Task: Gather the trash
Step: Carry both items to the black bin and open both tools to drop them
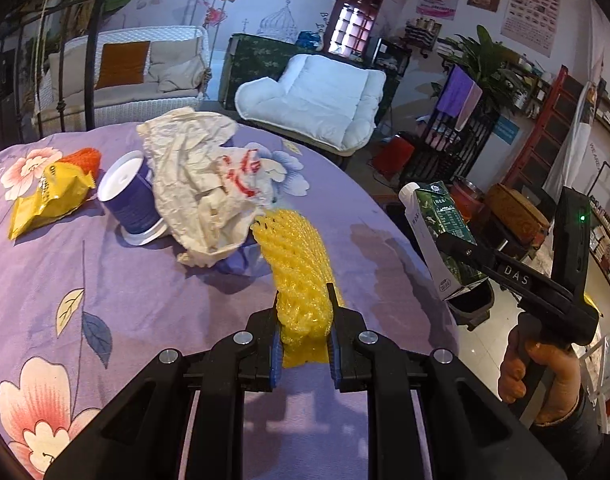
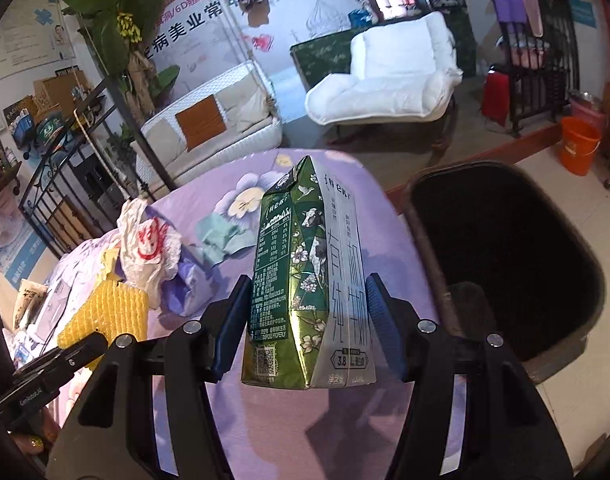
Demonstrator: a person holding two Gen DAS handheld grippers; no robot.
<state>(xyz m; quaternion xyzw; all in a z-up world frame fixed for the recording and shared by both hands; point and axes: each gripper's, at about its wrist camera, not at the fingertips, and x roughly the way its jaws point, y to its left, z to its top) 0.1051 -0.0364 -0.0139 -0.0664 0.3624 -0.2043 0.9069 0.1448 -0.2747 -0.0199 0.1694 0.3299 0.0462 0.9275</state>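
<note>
Cluttered shop room; my bench [image 1: 105,280] carries a purple floral cloth strewn with trash. My right gripper [image 2: 309,328] has its jaws clamped on the green milk carton [image 2: 305,280], held above the bench edge beside the black bin [image 2: 553,344]. My left gripper [image 1: 305,344] has its jaws clamped on the yellow foam net [image 1: 297,264]. Risks: releasing early drops the carton outside the bin; the soft net may slip free.

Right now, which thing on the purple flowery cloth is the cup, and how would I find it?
Start at the table with the purple flowered cloth, and look toward its far side. Left of the big crumpled cream paper and right of the yellow snack bag, the cup lies tipped on its side. It is the only round thing there: dark blue outside, white inside.
</note>
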